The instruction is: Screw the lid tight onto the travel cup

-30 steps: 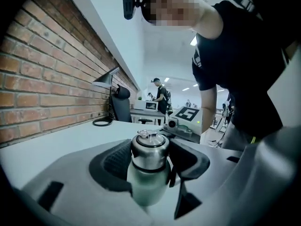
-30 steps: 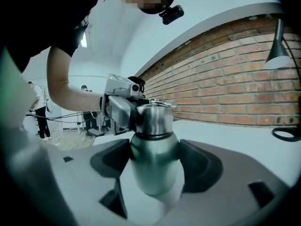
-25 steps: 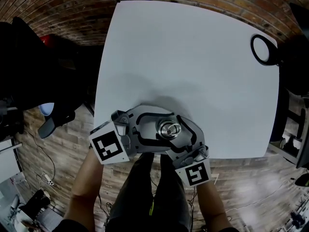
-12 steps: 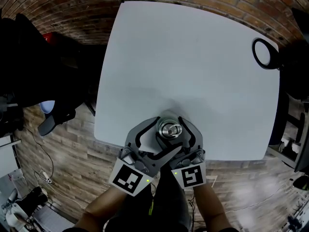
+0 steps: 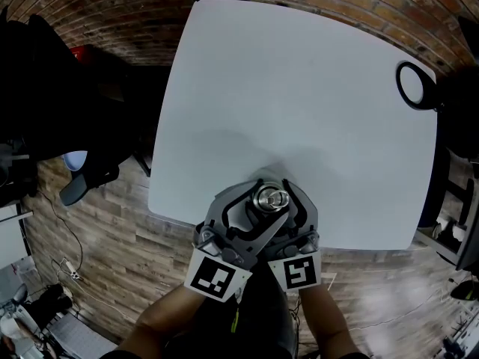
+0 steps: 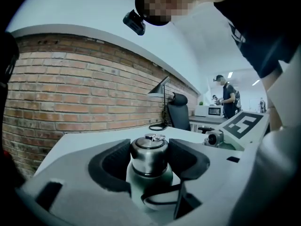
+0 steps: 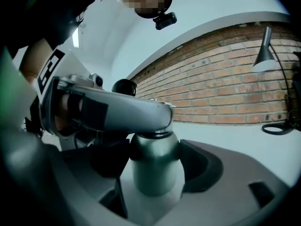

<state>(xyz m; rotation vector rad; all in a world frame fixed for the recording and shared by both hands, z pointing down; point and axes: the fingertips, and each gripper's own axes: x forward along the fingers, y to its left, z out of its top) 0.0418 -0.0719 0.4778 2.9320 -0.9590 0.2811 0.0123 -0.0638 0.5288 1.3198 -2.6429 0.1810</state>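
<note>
The steel travel cup [image 7: 155, 173] stands near the front edge of the white table [image 5: 299, 88]. My right gripper [image 7: 156, 166] is shut on the cup's body, one dark pad on each side. The steel lid [image 6: 149, 153] with a small ring on top sits on the cup's neck. My left gripper [image 6: 149, 157] reaches in from the near side and its jaws have just been closing; the pads now press on the lid from both sides. In the head view both grippers lie side by side around the lid [image 5: 269, 198].
A black ring-shaped lamp base [image 5: 414, 84] sits at the table's far right corner. A brick wall [image 6: 70, 88] runs behind the table. A dark office chair [image 5: 82, 178] stands off the table's left side. The front table edge is just behind the cup.
My left gripper swung from the cup's left side round to the near side, beside the right gripper, and its jaws came back onto the lid. The right gripper and cup stayed put.
</note>
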